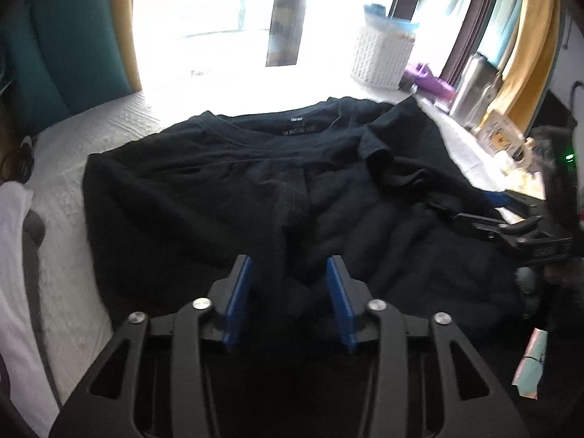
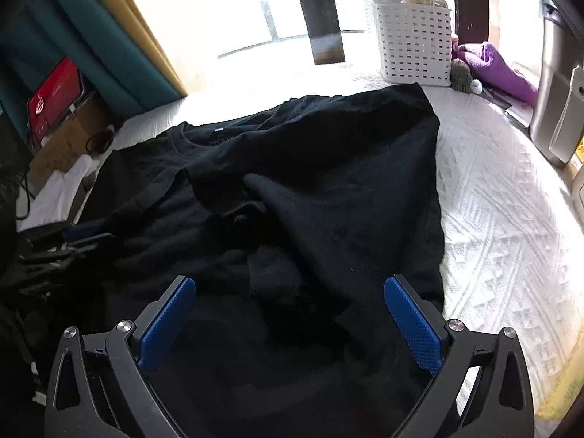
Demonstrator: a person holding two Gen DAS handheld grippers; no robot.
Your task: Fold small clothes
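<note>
A black T-shirt (image 1: 182, 189) lies spread on a white textured bedspread (image 1: 65, 197), collar and label at the far side. One sleeve (image 1: 379, 149) is folded inward, and the cloth is rumpled down the middle. My left gripper (image 1: 288, 266) hovers low over the near hem with its blue pads apart; a raised ridge of black cloth stands between them without being pinched. My right gripper (image 2: 288, 284) stands wide open over the T-shirt (image 2: 346, 182) on its right half, holding nothing. Each gripper shows at the edge of the other's view: right gripper (image 1: 492, 219), left gripper (image 2: 84, 233).
A white lattice basket (image 2: 412, 43) and a purple cloth (image 2: 500, 69) sit at the bed's far end by the bright window. A steel flask (image 1: 474, 87) and small items line the right side. A red box (image 2: 54, 95) on cardboard stands at the left.
</note>
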